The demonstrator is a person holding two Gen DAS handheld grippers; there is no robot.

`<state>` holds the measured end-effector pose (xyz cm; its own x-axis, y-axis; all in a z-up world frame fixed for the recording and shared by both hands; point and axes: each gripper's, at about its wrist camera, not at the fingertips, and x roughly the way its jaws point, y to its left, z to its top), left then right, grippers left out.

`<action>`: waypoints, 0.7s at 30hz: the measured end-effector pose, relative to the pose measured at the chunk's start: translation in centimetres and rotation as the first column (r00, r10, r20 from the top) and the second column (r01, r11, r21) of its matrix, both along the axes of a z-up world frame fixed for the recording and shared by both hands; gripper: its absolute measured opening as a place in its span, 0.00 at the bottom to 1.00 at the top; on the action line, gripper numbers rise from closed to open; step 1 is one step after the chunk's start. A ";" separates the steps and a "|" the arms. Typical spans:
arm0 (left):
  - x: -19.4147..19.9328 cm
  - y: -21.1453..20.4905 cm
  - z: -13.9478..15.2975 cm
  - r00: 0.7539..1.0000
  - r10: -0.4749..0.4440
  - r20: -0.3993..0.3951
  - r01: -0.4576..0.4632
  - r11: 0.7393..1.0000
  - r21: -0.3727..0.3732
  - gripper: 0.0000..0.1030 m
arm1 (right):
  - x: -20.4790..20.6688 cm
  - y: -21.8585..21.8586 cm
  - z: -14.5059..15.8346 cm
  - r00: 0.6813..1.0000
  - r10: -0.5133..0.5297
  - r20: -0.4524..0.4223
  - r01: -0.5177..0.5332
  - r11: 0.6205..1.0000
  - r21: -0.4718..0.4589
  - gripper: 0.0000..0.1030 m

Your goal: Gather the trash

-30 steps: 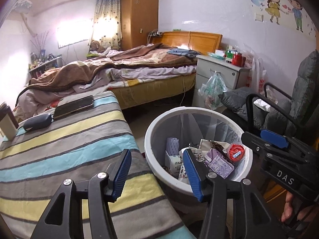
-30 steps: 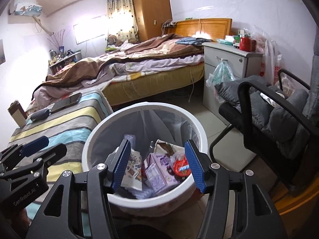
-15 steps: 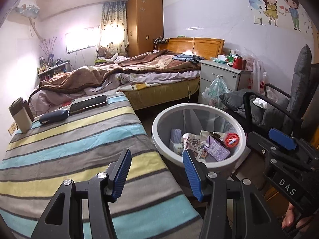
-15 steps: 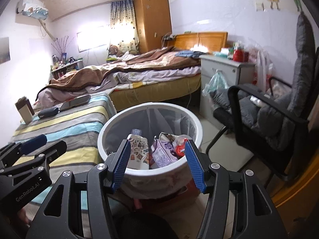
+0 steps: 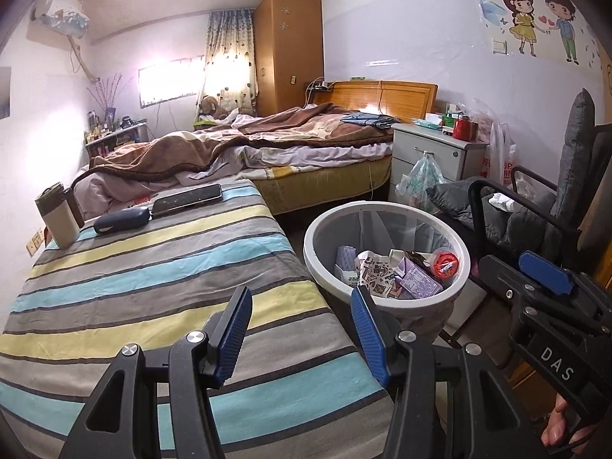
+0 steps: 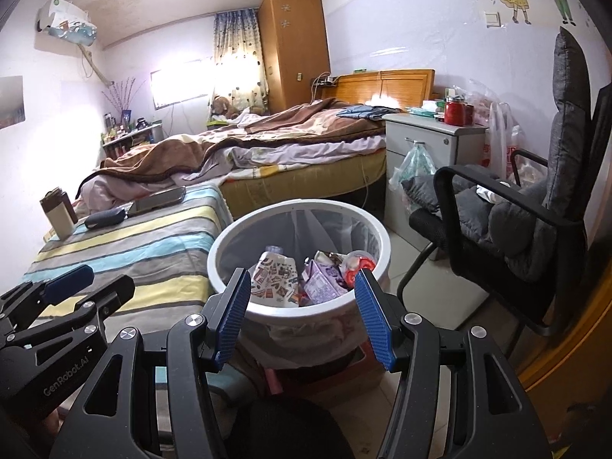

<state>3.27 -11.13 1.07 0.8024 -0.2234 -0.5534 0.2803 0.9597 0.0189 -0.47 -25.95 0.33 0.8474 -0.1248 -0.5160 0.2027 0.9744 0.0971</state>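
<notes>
A white round trash bin (image 5: pixel 386 295) with a clear liner stands beside the striped table; it also shows in the right wrist view (image 6: pixel 298 308). Inside lie a patterned pouch (image 6: pixel 276 279), a purple carton (image 6: pixel 320 282) and a red-lidded cup (image 6: pixel 354 264). My left gripper (image 5: pixel 302 334) is open and empty above the striped cloth's near right edge. My right gripper (image 6: pixel 304 319) is open and empty, just in front of the bin. Each gripper shows in the other's view, the right one (image 5: pixel 543 287) and the left one (image 6: pixel 72 298).
The striped table (image 5: pixel 145 279) holds a phone (image 5: pixel 187 199), a dark case (image 5: pixel 122 220) and a beige box (image 5: pixel 57 218) at its far end. A black chair (image 6: pixel 528 222) with grey cushions stands right of the bin. A bed (image 5: pixel 267 145) and a nightstand (image 5: pixel 436 157) lie behind.
Both grippers have pulled back and up from the bin; it looks smaller and farther. More of the striped table shows. Both jaws stay open and empty.
</notes>
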 end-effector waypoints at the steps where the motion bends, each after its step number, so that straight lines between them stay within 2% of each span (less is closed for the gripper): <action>1: -0.1 0.0 0.0 1.000 -0.001 0.000 0.001 1.000 0.000 0.52 | 0.0 0.0 0.0 1.000 -0.001 0.000 0.001 1.000 0.002 0.57; 21: -0.4 0.7 0.2 1.000 0.018 -0.012 -0.018 1.000 -0.009 0.52 | -0.2 0.8 0.0 1.000 0.012 -0.006 -0.012 1.000 0.010 0.57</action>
